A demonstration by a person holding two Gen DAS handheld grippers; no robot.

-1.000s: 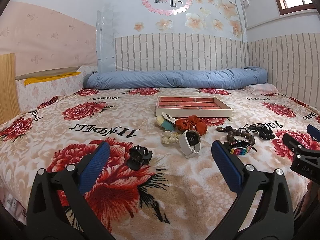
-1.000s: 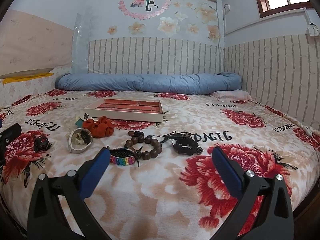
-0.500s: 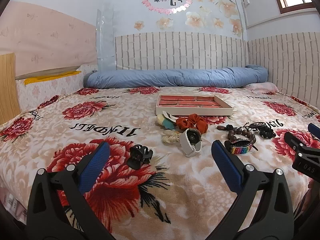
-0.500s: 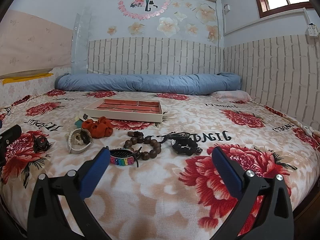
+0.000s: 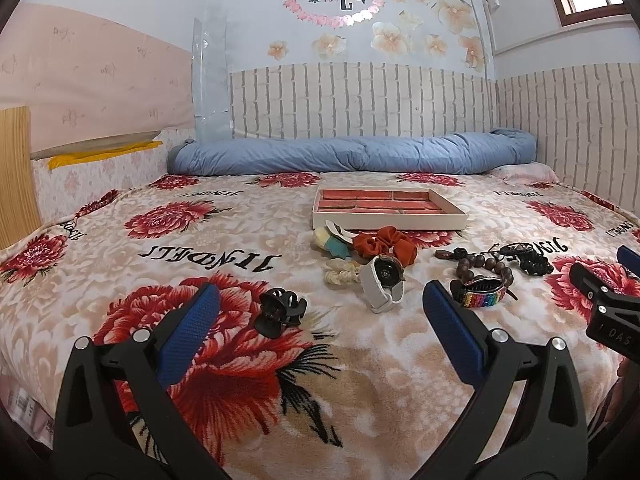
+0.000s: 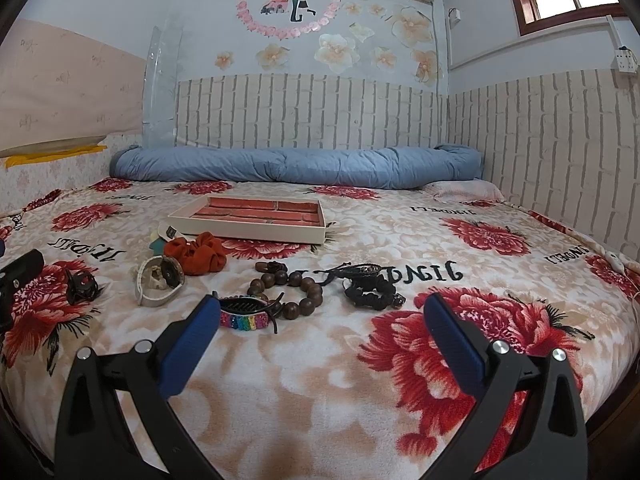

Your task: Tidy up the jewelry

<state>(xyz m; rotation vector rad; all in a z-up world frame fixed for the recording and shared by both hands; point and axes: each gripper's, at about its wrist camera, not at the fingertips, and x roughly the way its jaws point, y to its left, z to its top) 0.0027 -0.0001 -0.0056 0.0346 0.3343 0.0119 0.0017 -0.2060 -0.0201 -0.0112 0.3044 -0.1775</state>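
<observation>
Blue-padded, your left claw and right claw are both hanging released above the bed, grasping nothing.

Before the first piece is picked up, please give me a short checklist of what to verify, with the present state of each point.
1. Left gripper open and holding nothing: ok.
2. Right gripper open and holding nothing: ok.
3. Tray on the bed, its red compartments uncovered: ok; whether all are free, cannot tell.
4. Black claw clip lies apart from other pieces, near the left gripper: ok.
5. Rainbow clip free of the wooden bead bracelet: not ok, they touch or overlap.
6. Watch free of the cream item beside it: cannot tell.
</observation>
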